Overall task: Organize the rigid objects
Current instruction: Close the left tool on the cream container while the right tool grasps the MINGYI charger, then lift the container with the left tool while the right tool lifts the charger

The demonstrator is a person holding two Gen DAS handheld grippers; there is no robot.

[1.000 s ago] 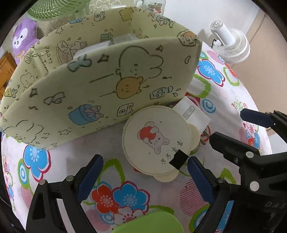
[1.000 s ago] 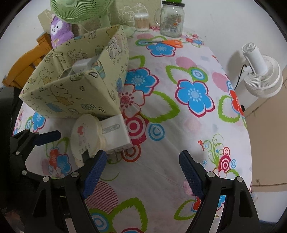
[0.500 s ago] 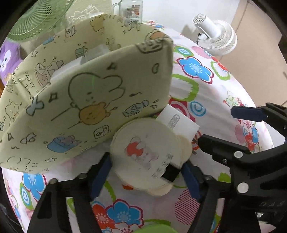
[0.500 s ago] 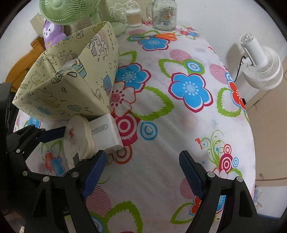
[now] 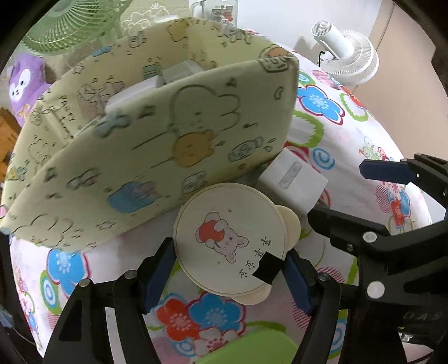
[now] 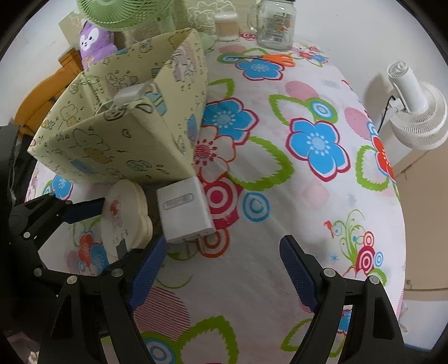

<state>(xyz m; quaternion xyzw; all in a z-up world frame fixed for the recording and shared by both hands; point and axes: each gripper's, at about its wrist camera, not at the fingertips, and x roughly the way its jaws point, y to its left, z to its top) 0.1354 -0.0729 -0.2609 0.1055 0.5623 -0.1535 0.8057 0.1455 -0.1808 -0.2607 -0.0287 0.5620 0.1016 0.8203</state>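
A round cream case with a bunny picture (image 5: 229, 240) sits between my left gripper's (image 5: 228, 268) blue pads, which press on both its sides; it also shows in the right wrist view (image 6: 123, 221), lifted off the cloth. A white charger block (image 6: 183, 214) lies on the table beside it, also seen in the left wrist view (image 5: 294, 180). A yellow-green cartoon-print storage box (image 5: 156, 134) stands just behind, holding white items (image 6: 130, 93). My right gripper (image 6: 221, 268) is open and empty, its left pad near the charger.
The table wears a flowered cloth (image 6: 316, 145). A white fan (image 6: 417, 112) stands off the right edge. A glass jar (image 6: 275, 25), orange scissors (image 6: 268, 58), a green fan (image 6: 123, 11) and a purple plush (image 6: 93, 39) are at the far side.
My left gripper moved forward around the round case and closed on it; the case now sits tilted up off the cloth. The right gripper stayed open, shifting slightly.
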